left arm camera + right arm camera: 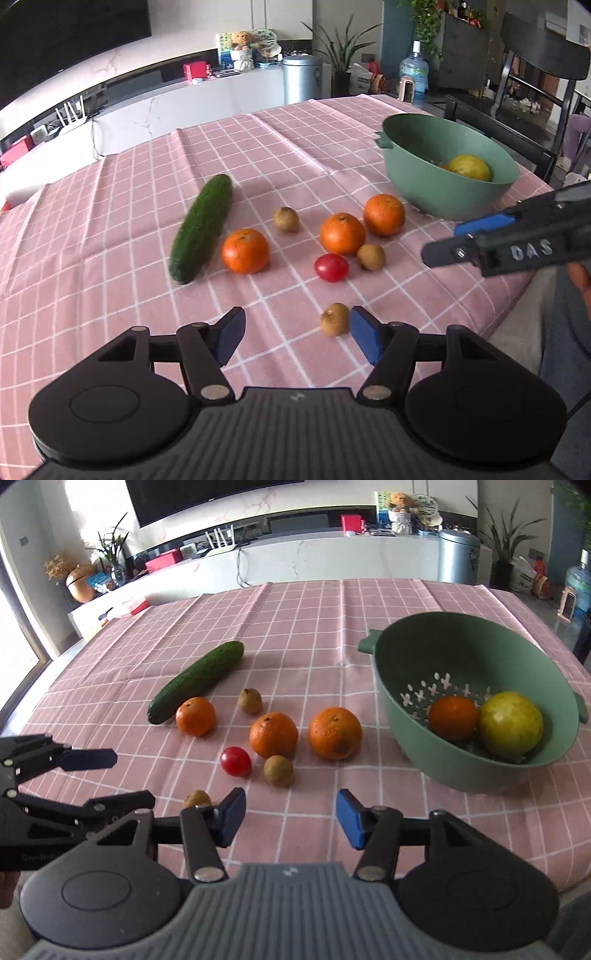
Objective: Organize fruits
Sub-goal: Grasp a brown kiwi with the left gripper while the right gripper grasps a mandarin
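I'm holding my left gripper [297, 328] w/ fingers apart over the table's near edge, a kiwi [334, 319] just beside its right pad. Cucumber [201, 229], oranges (three loose) mid-table. My right gripper [291, 818] is gaping too, empty. Green colander [476, 701] toward the right edge is holding an orange [453, 718] + yellow fruit [511, 723].

My right gripper [480, 240], seen from the left wrist camera at the right edge of the scene, carries raised pale letters "DAS" on its dark side. On my left gripper's [92, 771] body, at the near left in the right wrist view, there is faint lettering too blurred to read.
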`<state>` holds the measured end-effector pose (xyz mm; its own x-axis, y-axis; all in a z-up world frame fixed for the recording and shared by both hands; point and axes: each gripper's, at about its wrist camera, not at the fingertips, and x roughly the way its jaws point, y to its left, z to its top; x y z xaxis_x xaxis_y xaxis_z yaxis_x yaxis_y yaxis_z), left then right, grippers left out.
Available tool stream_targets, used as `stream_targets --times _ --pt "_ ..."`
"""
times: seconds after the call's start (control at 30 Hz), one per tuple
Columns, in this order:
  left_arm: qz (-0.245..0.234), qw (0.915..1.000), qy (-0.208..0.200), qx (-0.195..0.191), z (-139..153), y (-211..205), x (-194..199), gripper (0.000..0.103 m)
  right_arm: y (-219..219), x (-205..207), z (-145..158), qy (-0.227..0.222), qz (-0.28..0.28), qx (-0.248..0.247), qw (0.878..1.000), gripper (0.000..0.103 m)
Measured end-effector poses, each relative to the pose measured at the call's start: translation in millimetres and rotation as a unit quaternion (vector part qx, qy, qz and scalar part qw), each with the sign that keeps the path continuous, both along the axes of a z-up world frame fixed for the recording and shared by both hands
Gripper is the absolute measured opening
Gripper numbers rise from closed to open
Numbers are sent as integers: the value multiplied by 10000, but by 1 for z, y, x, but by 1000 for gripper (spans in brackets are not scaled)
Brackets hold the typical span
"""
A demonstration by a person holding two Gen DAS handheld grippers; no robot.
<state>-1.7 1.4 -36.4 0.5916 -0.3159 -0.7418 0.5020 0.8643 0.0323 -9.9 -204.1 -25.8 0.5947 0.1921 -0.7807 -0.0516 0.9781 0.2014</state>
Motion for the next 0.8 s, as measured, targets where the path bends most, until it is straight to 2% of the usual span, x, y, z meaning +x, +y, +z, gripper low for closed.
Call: stream_targets --times 0.13,0.23,0.37,0.47,0.6,0.7,0.8 --pt "-295 9994 -193 56 -11 -17 -6 74 -3 6 -5 -99 -184 -22 9998 51" --pt "-280 9993 -241 111 -16 -25 -8 74 -3 13 -16 -90 -313 -19 9995 51" --pt "-257 9994 -188 104 -24 -31 -5 72 -7 22 -26 -194 -538 -71 9983 51" --pt "-264 9995 -84 149 -32 -35 -1 65 -9 29 -33 -289 -617 -108 9976 50" --pt "-122 9997 -84 179 -39 -38 2 65 -10 37 -44 -341 -661 -62 9972 49" --pt "-63 9996 117 233 -46 -39 7 56 -8 45 -52 -281 -607 -51 9977 49" --pt "-64 9997 128 221 -50 -39 7 55 -7 49 -56 -308 -608 -30 9977 49"
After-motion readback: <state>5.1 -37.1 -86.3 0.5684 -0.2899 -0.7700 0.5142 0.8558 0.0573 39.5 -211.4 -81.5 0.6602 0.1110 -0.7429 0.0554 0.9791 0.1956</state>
